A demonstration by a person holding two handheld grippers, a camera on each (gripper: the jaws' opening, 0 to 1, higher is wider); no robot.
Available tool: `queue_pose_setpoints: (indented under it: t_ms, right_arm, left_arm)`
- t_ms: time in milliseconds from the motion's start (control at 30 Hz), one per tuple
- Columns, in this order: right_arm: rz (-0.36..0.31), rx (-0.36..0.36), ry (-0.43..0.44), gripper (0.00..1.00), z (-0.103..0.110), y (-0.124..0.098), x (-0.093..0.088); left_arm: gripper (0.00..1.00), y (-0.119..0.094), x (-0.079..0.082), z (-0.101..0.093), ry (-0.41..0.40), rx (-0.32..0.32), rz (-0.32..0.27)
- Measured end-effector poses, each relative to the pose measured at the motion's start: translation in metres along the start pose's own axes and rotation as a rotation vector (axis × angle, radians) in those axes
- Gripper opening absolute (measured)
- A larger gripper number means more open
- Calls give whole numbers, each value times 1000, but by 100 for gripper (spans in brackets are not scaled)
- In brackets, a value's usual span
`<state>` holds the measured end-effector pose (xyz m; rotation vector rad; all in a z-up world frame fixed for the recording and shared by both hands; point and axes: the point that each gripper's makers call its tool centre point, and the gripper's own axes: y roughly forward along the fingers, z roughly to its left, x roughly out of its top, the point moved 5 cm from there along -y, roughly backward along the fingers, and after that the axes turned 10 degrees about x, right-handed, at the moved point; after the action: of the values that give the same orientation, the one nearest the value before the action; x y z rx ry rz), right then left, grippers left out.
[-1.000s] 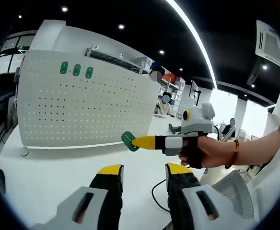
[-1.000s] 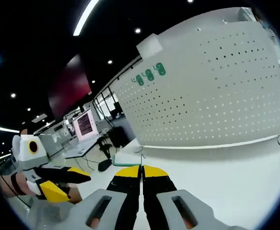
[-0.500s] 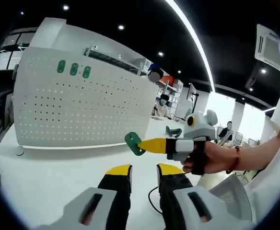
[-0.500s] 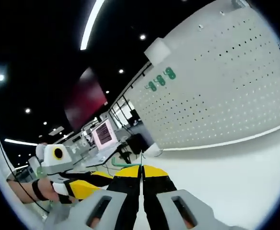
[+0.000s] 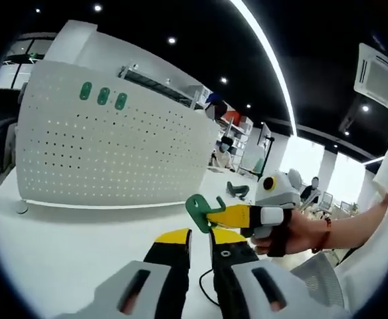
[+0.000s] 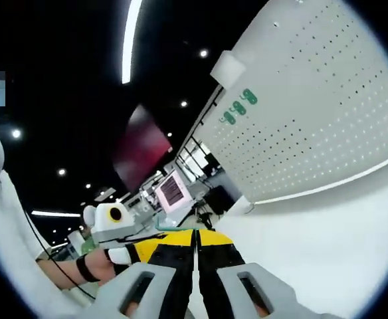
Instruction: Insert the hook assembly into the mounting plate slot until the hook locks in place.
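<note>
Gripping a green hook (image 5: 199,210) between closed jaws, the right tool (image 5: 228,215) reaches in from the right of the left gripper view, above the white desk (image 5: 68,246) and well short of the perforated mounting plate (image 5: 107,159), which stands upright with three green hooks (image 5: 103,97) near its top. The left tool (image 5: 199,239) hangs just below with a narrow gap between its jaws, holding nothing.

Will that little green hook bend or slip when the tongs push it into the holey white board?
The green hook looks like stiff moulded plastic, so probably no bending. It seems light. Pinched only at one end by the right tongs, it might twist.
</note>
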<state>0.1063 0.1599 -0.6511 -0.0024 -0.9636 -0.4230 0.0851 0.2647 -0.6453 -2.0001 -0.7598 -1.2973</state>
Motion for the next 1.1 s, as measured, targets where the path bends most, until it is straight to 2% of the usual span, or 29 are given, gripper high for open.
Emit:
queue_pose_setpoints:
  t_ms: [333, 433, 500, 933, 1000, 1100]
  right_arm:
    - [-9, 63, 54, 0, 2, -4, 1]
    - [-7, 96, 68, 0, 4, -4, 1]
    - [-5, 109, 77, 0, 4, -3, 1]
    - [8, 190, 140, 0, 7, 0, -3]
    - [5, 213, 155, 0, 9, 0, -4]
    - [5, 232, 163, 0, 12, 0, -5]
  left_arm:
    - [8, 4, 4, -4, -38, -46, -16]
    - [7, 4, 7, -4, -110, -78, -39]
    - [7, 4, 6, 0, -141, -77, -47]
    - [6, 4, 11, 0, -200, -116, -62]
    - [6, 1, 12, -2, -243, -137, -72]
    - [5, -1, 11, -2, -267, -155, -77]
